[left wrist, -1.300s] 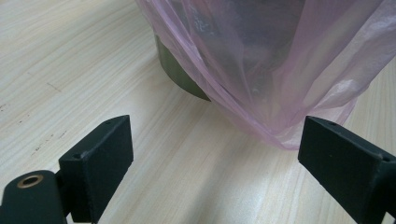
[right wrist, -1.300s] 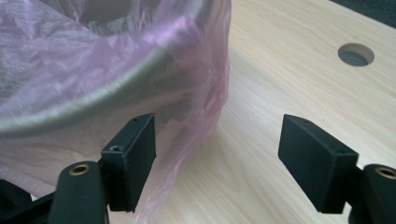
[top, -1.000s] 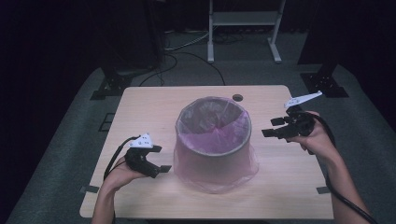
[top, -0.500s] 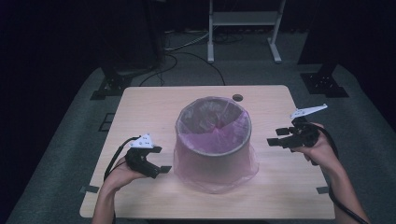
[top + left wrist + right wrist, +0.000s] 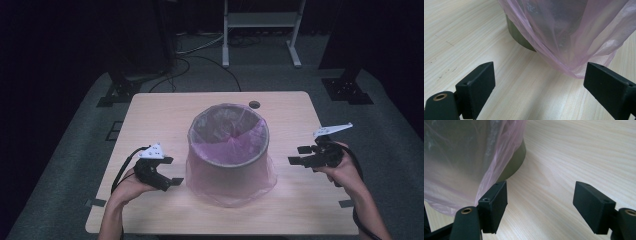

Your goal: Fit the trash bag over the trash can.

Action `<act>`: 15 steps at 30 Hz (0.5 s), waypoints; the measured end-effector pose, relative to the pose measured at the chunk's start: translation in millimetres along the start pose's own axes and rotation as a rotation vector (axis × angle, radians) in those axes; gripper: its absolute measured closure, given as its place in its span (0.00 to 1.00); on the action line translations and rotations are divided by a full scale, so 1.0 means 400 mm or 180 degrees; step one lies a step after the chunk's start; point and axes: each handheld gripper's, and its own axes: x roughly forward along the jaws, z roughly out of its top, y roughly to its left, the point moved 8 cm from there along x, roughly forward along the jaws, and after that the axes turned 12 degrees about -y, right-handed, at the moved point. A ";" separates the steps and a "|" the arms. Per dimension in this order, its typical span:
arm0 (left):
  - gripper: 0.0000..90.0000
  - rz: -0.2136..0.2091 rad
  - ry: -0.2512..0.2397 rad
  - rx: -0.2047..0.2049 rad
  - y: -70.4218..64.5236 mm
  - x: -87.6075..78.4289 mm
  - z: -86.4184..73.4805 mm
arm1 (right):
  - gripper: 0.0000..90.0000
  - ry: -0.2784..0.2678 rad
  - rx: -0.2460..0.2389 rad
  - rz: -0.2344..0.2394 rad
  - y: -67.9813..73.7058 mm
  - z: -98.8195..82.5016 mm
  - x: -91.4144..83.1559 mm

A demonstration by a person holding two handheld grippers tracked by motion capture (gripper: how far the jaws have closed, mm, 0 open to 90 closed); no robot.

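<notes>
Dark walls and a grey carpeted floor [image 5: 75, 165] ring one pale wooden table [image 5: 165, 115], with a metal stand [image 5: 260, 30] and loose cables on the floor behind it. At the middle of the table stands a single round bin [image 5: 228, 145], upright, lined with one thin pink bag [image 5: 235, 187] whose skirt is folded over the rim and hangs down the outside to spread on the wood. Two sets of tongs flank it. The left tongs [image 5: 172, 177] sit low near the front-left of the bin, jaws wide apart and holding nothing; in the left gripper view the bag's hem [image 5: 584, 67] drapes just ahead of and between the two black pads, close to the one on the right of that view, though I cannot tell that it touches. The left hand [image 5: 131, 187] rests close to the table, forearm coming up from the near edge, wrist turned so the tongs point inward toward the bin. The right tongs [image 5: 300, 156] are also spread wide and empty, aimed at the bin's right side and apart from it; in the right gripper view the bag [image 5: 461, 170] and the bin's olive base [image 5: 515, 160] lie just beyond one pad. The right hand [image 5: 345, 167] holds them level, slightly above the table. One small dark hole [image 5: 254, 104] marks the table behind the bin.
</notes>
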 end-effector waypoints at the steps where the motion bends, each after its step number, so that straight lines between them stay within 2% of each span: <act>1: 0.10 0.0000 0.0002 -0.0003 0.000 0.000 -0.001 | 0.30 0.0002 0.0012 -0.0008 -0.001 -0.006 -0.001; 15: 0.10 0.0004 0.0023 -0.0006 0.001 -0.001 -0.005 | 0.30 -0.0103 0.0150 -0.0085 -0.009 -0.101 -0.013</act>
